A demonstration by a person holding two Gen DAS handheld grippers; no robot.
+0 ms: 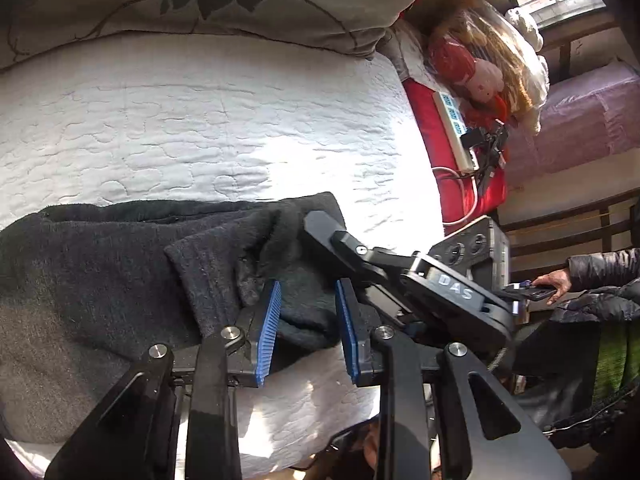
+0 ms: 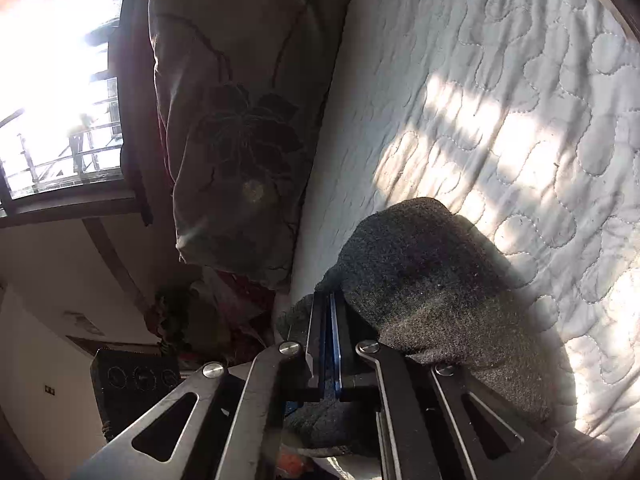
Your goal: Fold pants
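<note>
Left wrist — left tool [image 1: 306, 330] apart over pants [image 1: 120, 264]; right tool [image 2: 331, 340] together — pinching pants edge.

Your left gripper [image 1: 307, 322] points steeply down, its blue pads [image 1: 269, 330] standing apart with dark cloth between them, and you cannot tell whether they press on it. Your right gripper [image 2: 333, 334] comes in from four o'clock in the left wrist view, its jaws closed tight, pads together. Your right hand [image 1: 554, 280] grips its handle at three o'clock, in a dark puffy sleeve [image 1: 600, 266].
</note>
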